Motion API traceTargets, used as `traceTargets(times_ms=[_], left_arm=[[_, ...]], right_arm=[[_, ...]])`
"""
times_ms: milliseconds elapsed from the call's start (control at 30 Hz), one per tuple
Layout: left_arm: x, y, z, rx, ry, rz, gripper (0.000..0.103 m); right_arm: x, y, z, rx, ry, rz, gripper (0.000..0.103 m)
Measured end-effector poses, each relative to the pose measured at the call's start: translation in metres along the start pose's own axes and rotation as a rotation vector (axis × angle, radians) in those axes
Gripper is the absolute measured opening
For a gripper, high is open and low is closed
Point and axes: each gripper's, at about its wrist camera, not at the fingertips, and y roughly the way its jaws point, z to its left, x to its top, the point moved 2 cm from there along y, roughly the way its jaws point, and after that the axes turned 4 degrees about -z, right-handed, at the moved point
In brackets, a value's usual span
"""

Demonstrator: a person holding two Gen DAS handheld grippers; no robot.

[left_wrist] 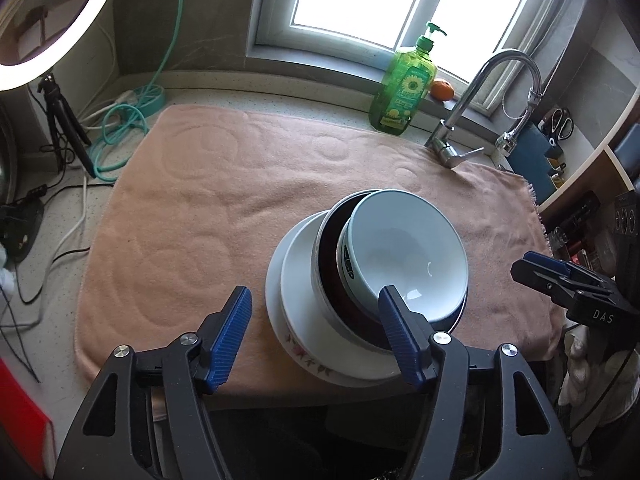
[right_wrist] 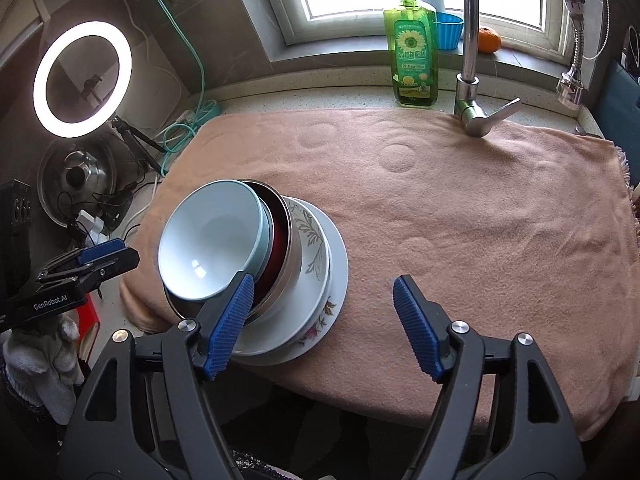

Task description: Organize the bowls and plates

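Note:
A stack of dishes sits on the pink towel [left_wrist: 208, 200] near its front edge. A white bowl [left_wrist: 404, 252] lies tilted on top, inside a metal bowl with a dark red inside [left_wrist: 332, 264], on a floral plate [left_wrist: 296, 304] and a wider white plate [left_wrist: 276, 308]. The same stack shows in the right wrist view: white bowl [right_wrist: 212, 236], metal bowl [right_wrist: 280, 248], floral plate [right_wrist: 312, 248]. My left gripper [left_wrist: 316, 320] is open, just in front of the stack. My right gripper [right_wrist: 324, 308] is open, to the right of the stack; it also shows in the left wrist view [left_wrist: 560, 280].
A green dish soap bottle [left_wrist: 404, 80], an orange [left_wrist: 441, 89] and a faucet [left_wrist: 472, 112] stand at the back right. A ring light [right_wrist: 82, 78] on a tripod, cables and a pot lid [right_wrist: 76, 176] are at the left. A blue cup [right_wrist: 450, 30] sits on the sill.

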Motion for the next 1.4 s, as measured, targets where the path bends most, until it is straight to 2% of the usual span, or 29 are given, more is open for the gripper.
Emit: traceTargets(times_ms=[67, 167, 300, 500, 1400], left_arm=[[-0.004, -0.003, -0.004, 0.024, 0.013, -0.008, 0.071], [-0.007, -0.008, -0.009, 0.058, 0.032, -0.028, 0.072], [-0.011, -0.016, -0.012, 0.075, 0.036, -0.044, 0.072], [-0.014, -0.022, -0.014, 0.099, 0.038, -0.065, 0.072], [-0.016, -0.027, -0.009, 0.129, 0.019, -0.075, 0.072]], right_arm=[[-0.002, -0.003, 0.001, -0.009, -0.008, -0.012, 0.076], [-0.004, -0.01, 0.003, -0.02, -0.016, -0.045, 0.085], [-0.005, -0.018, 0.006, -0.048, -0.029, -0.09, 0.085], [-0.007, -0.027, 0.008, -0.059, -0.03, -0.133, 0.092], [-0.009, -0.024, 0.019, -0.062, -0.054, -0.128, 0.093]])
